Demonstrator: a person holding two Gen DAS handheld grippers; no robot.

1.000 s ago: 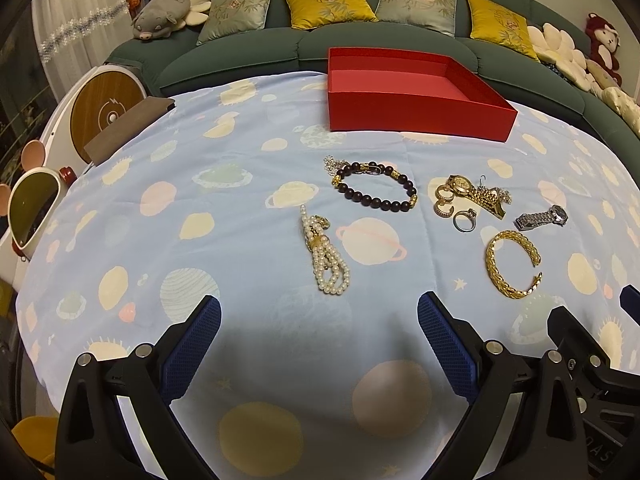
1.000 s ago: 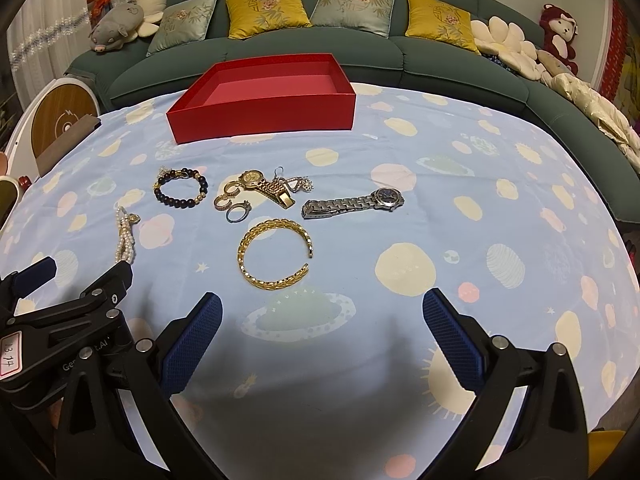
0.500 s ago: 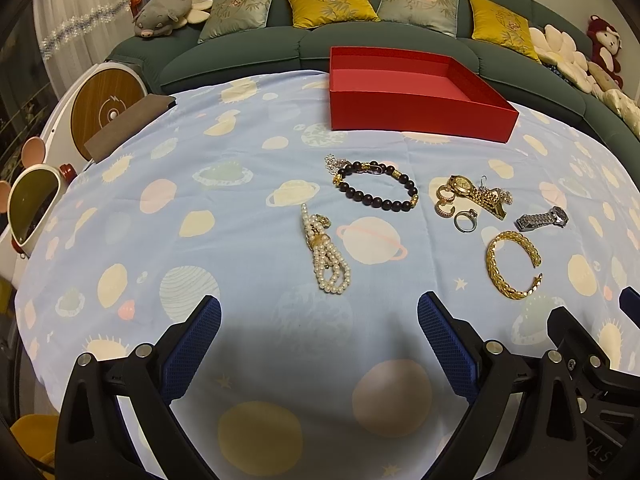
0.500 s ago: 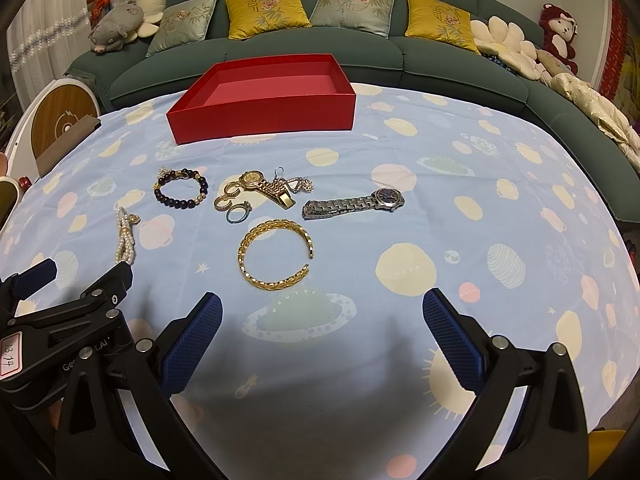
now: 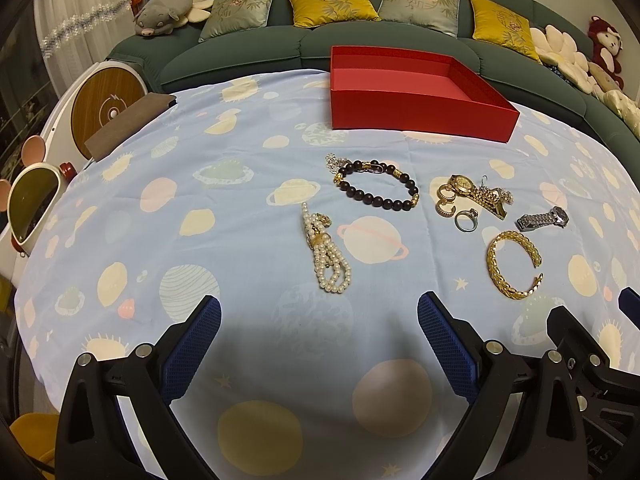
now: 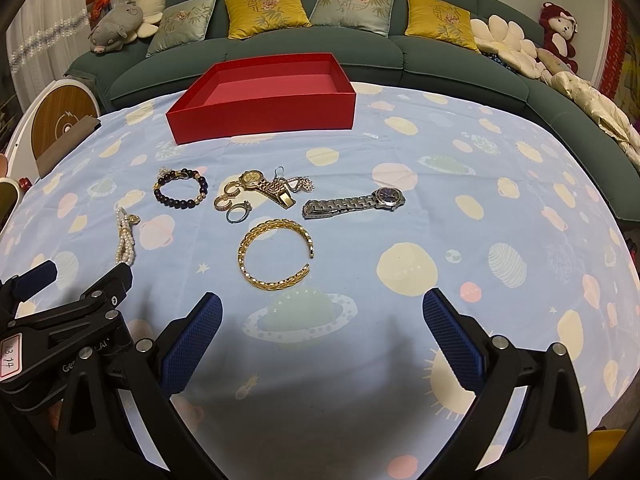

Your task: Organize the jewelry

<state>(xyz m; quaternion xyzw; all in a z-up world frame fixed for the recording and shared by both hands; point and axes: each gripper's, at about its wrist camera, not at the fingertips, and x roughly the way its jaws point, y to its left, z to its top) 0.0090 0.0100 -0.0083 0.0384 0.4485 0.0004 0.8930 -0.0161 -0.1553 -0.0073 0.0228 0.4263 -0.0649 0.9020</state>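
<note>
Planet-print tablecloth (image 6: 440, 152) before green sofa (image 6: 280, 52): red box (image 6: 260, 114) at 12 o'clock, nothing in it; pearl strand (image 5: 326, 252), bead bracelet (image 5: 376, 190), gold watch (image 6: 264, 186), silver watch (image 6: 354, 202), ring (image 6: 238, 213), gold cuff (image 6: 276, 254) lying loose below; left gripper (image 5: 318, 344) and right gripper (image 6: 322, 342) both spread wide, holding nothing

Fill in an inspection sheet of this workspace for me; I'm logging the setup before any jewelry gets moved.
Surface: table under a blue planet-print cloth.
Job's things: red box open, nothing seen inside. Loose on the cloth: pearl bracelet, dark bead bracelet, gold cuff, silver watch, ring, and a touching cluster of gold watch and gold hoops.
Clutter: nothing seen.
Grippers: left gripper and right gripper open, fingers holding nothing, above the near cloth.
Cables: nothing seen.
Surroundings: green sofa with cushions and plush toys.
</note>
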